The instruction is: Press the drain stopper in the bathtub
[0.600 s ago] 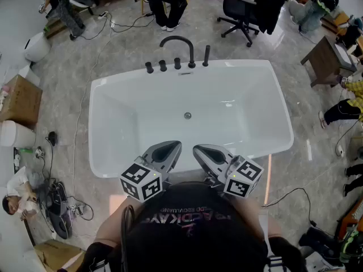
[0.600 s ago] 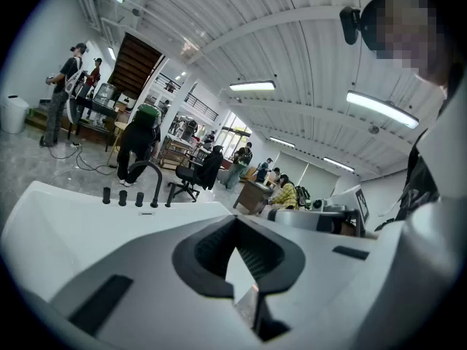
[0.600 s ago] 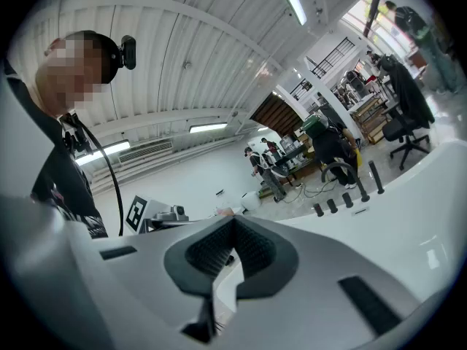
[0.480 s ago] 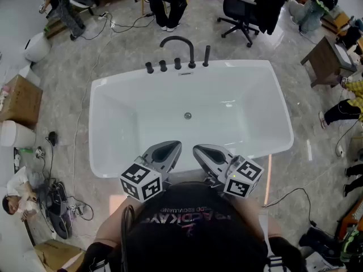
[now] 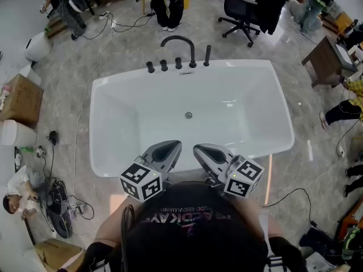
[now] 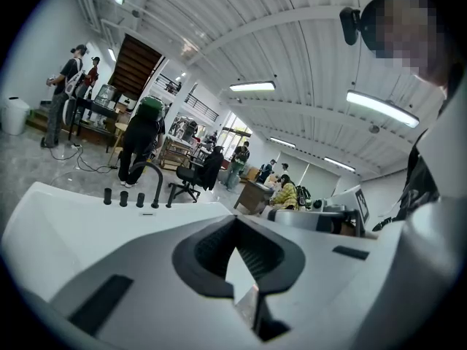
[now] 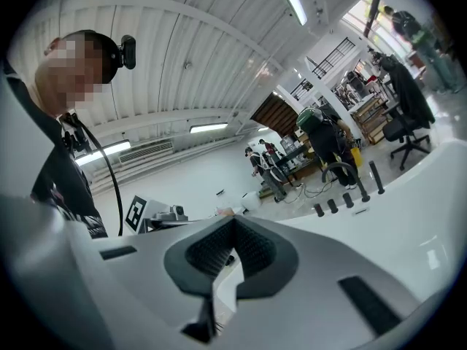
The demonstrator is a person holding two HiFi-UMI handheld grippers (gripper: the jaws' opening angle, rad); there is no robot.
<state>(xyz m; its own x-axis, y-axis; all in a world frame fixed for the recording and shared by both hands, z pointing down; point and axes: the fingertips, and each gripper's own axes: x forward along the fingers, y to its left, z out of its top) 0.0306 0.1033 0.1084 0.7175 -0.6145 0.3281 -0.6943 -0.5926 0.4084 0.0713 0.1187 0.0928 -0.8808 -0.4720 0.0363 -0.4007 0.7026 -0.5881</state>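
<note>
The white bathtub (image 5: 101, 95) fills the middle of the head view, and its small round metal drain stopper (image 5: 188, 115) sits in the tub floor. Black taps and a curved faucet (image 5: 179, 45) stand on the far rim. Both grippers are held close to my chest, above the near rim and well short of the stopper. The left gripper (image 5: 165, 151) is shut and holds nothing; so is the right gripper (image 5: 206, 152). In the left gripper view the left gripper (image 6: 235, 223) points over the tub toward the faucet (image 6: 155, 184). The right gripper view shows the right gripper (image 7: 233, 224) and the taps (image 7: 343, 195).
A black office chair (image 5: 245, 11) and a standing person (image 5: 167, 1) are behind the tub. A cardboard box (image 5: 20, 100) and cables (image 5: 54, 200) lie at the left. At the right stands a wooden table (image 5: 326, 61).
</note>
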